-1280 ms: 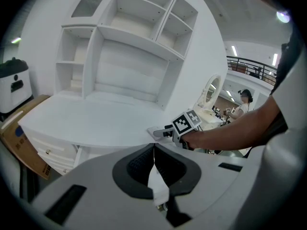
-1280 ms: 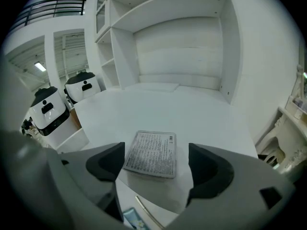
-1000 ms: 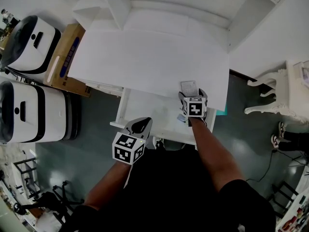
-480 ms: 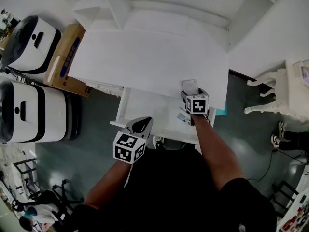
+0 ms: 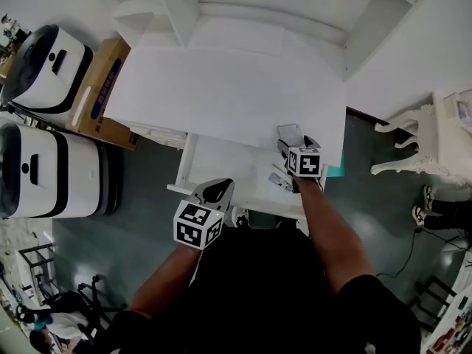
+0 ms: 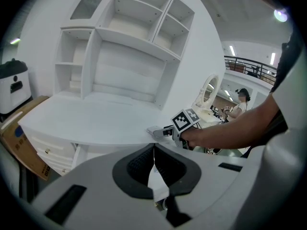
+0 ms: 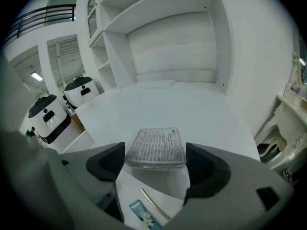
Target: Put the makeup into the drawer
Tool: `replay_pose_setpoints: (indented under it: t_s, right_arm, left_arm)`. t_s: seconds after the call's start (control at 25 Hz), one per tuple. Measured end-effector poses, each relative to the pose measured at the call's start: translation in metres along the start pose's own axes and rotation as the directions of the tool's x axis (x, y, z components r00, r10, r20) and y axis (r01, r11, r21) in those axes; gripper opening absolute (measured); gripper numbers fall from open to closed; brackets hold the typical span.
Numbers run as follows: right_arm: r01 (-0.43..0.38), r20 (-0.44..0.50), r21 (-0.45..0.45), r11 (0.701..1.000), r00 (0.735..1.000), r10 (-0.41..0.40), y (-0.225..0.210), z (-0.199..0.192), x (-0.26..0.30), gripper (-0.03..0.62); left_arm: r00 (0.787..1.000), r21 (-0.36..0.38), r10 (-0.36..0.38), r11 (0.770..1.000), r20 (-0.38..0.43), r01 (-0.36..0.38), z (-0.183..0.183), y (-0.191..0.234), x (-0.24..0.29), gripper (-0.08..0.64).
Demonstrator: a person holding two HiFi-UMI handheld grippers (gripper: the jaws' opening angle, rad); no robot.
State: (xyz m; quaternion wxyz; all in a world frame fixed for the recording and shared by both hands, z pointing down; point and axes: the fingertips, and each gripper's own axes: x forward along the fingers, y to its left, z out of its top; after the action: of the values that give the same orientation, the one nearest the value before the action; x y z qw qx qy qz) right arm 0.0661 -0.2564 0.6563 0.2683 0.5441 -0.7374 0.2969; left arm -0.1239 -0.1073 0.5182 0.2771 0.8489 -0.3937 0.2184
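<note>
In the head view, we see the right gripper (image 5: 293, 147) at the front edge of the white bench (image 5: 221, 87), with the makeup case (image 5: 288, 133) sticking out ahead of it over the benchtop; just below it the drawer (image 5: 221, 169) stands open; the left gripper (image 5: 214, 192) hangs at the drawer's front rim, well apart from the case.

In the left gripper view, the left gripper (image 6: 154, 158) has its jaws pressed together on nothing; beyond them we see the right gripper (image 6: 165, 132) with the case (image 6: 153, 130) at its tip.

In the right gripper view, the right gripper (image 7: 155, 164) is clamped on the clear makeup case (image 7: 156, 146), which lies flat between both jaws, printed label up; beneath it, inside the drawer (image 7: 144, 186), we see a thin gold stick (image 7: 153, 204) and a blue packet (image 7: 141, 217).
</note>
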Motion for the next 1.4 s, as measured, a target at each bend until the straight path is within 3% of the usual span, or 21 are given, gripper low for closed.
replay_pose_setpoints:
  t_s: [0.56,0.76,0.88,0.92,0.96,1.0,1.08,1.12,1.16,1.2,1.28,1.4]
  right_arm:
    - [0.011,-0.068,-0.080,0.997,0.998,-0.017,-0.001,-0.047,-0.018,0.417]
    - [-0.016,0.014,-0.010,1.000,1.000,0.016,-0.003,-0.041,-0.044,0.417]
    - [-0.051,0.075,0.146,0.988,0.996,0.040,-0.012,-0.047,-0.059,0.417]
    - [-0.082,0.094,0.247,0.966,0.994,0.061,-0.015,-0.051,-0.062,0.418]
    - [-0.129,0.116,0.369,0.920,0.989,0.092,-0.017,-0.057,-0.062,0.417]
    - [-0.191,0.146,0.499,0.845,0.980,0.134,-0.018,-0.062,-0.060,0.417]
    - [-0.317,0.236,0.709,0.629,0.948,0.213,-0.015,-0.070,-0.054,0.417]
    - [-0.367,0.283,0.767,0.526,0.930,0.236,-0.014,-0.072,-0.051,0.417]
    - [-0.402,0.319,0.800,0.445,0.914,0.251,-0.013,-0.074,-0.047,0.416]
    - [-0.418,0.339,0.821,0.388,0.905,0.257,-0.013,-0.076,-0.043,0.416]
    - [-0.419,0.352,0.851,0.317,0.902,0.249,-0.015,-0.081,-0.034,0.414]
    - [-0.424,0.375,0.867,0.264,0.901,0.215,-0.021,-0.082,-0.025,0.376]
  left_arm:
    - [1.000,0.026,-0.029,0.999,-0.012,0.029,-0.003,-0.014,0.003,0.011]
    - [0.999,0.031,-0.033,0.999,-0.009,0.033,0.000,-0.015,0.003,0.011]
    - [0.999,0.034,-0.037,0.999,-0.008,0.037,-0.001,-0.016,0.003,0.011]
    - [0.999,0.036,-0.039,0.999,-0.010,0.040,-0.002,-0.018,0.003,0.011]
    - [0.999,0.038,-0.042,0.998,-0.012,0.042,-0.002,-0.019,0.004,0.011]
    - [0.999,0.041,-0.045,0.998,-0.014,0.045,-0.003,-0.021,0.004,0.011]
    - [0.999,0.048,-0.049,0.998,-0.020,0.050,-0.003,-0.024,0.004,0.011]
    - [0.998,0.052,-0.050,0.997,-0.022,0.051,-0.003,-0.025,0.004,0.011]
    - [0.998,0.056,-0.051,0.997,-0.024,0.052,-0.003,-0.026,0.004,0.011]
    - [0.998,0.059,-0.051,0.997,-0.026,0.052,-0.003,-0.027,0.003,0.011]
    - [0.998,0.062,-0.046,0.997,-0.032,0.048,-0.005,-0.028,0.001,0.011]
    - [0.999,0.057,-0.034,0.998,-0.040,0.036,-0.009,-0.026,-0.002,0.011]
